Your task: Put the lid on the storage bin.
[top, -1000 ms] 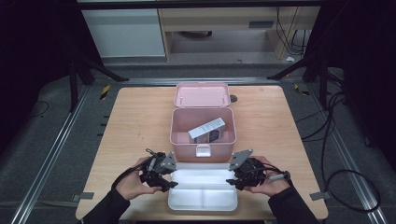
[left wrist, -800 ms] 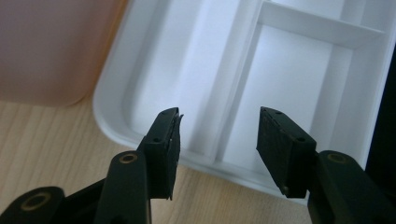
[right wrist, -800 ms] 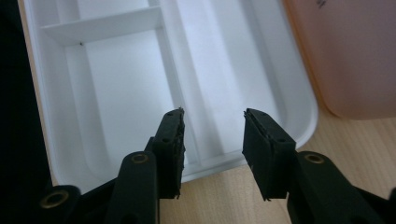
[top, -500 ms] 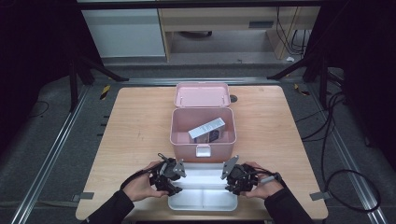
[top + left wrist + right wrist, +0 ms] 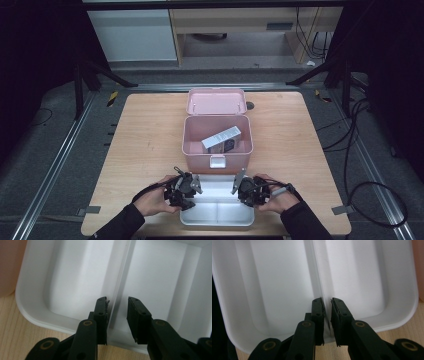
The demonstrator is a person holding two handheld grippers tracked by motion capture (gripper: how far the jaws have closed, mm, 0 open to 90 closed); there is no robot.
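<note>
A white two-compartment tray [image 5: 216, 220] lies at the table's front edge, in front of the pink box [image 5: 192, 145]. My left gripper [image 5: 193, 189] reaches in from the tray's left end, and in the left gripper view [image 5: 117, 302] its jaws straddle the tray's middle divider [image 5: 122, 272]. They have just been closing; one pad touches the ridge and the other stands off it. My right gripper [image 5: 238, 188] comes in from the right end. Its jaws [image 5: 327, 302] have also been closing and now pinch the divider [image 5: 315, 272] between them.
The pink box stands with its lid [image 5: 217, 102] folded back, and a small white-and-dark carton [image 5: 221, 139] lies slanted inside. Its front latch [image 5: 217, 162] sits just behind the tray. Bare wooden tabletop [image 5: 140, 140] lies to either side.
Both hands have come inward and down from the tray's ends onto its middle divider. Both pairs of jaws have narrowed, the right more than the left.
</note>
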